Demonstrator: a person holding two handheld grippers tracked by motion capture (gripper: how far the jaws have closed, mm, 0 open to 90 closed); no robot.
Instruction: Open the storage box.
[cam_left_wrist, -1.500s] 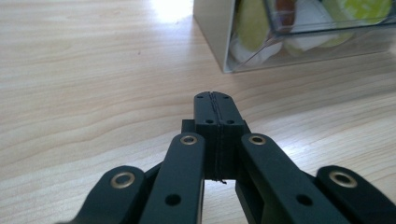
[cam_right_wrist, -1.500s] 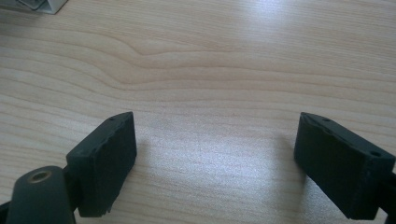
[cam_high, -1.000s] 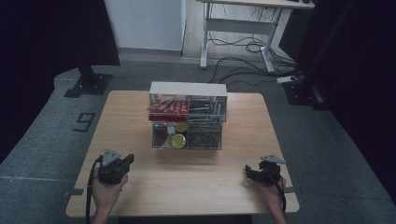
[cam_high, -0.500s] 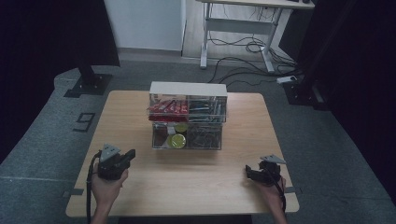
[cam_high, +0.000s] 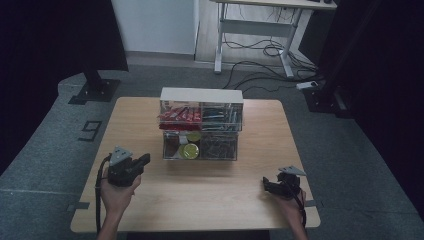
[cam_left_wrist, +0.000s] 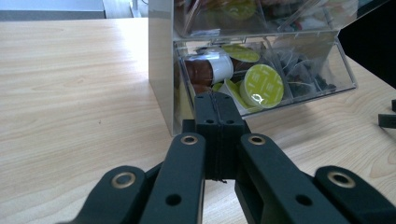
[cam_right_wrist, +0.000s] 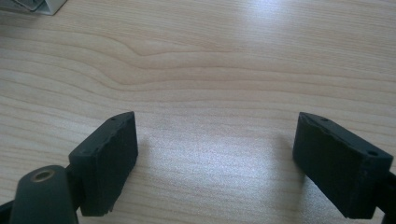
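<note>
A clear plastic drawer box (cam_high: 201, 123) stands at the middle of the wooden table (cam_high: 200, 200). Its upper drawers hold red packets (cam_high: 179, 114) and dark items; a lower drawer holds green-lidded capsules (cam_high: 190, 150). My left gripper (cam_high: 144, 160) is shut with nothing in it, near the table's left front, pointing at the box. In the left gripper view its closed tips (cam_left_wrist: 217, 100) sit just short of the box's corner (cam_left_wrist: 161, 60), close to the green capsules (cam_left_wrist: 264, 86). My right gripper (cam_high: 266, 185) rests at the right front, open and empty; bare wood lies between its pads (cam_right_wrist: 215, 123).
A desk frame with loose cables (cam_high: 260, 50) stands on the floor behind the table. A dark stand base (cam_high: 92, 90) is at the back left. Black curtains hang on both sides. Bare tabletop stretches between the two grippers.
My left gripper has moved slightly forward toward the drawer box. The right gripper has stayed where it was.
</note>
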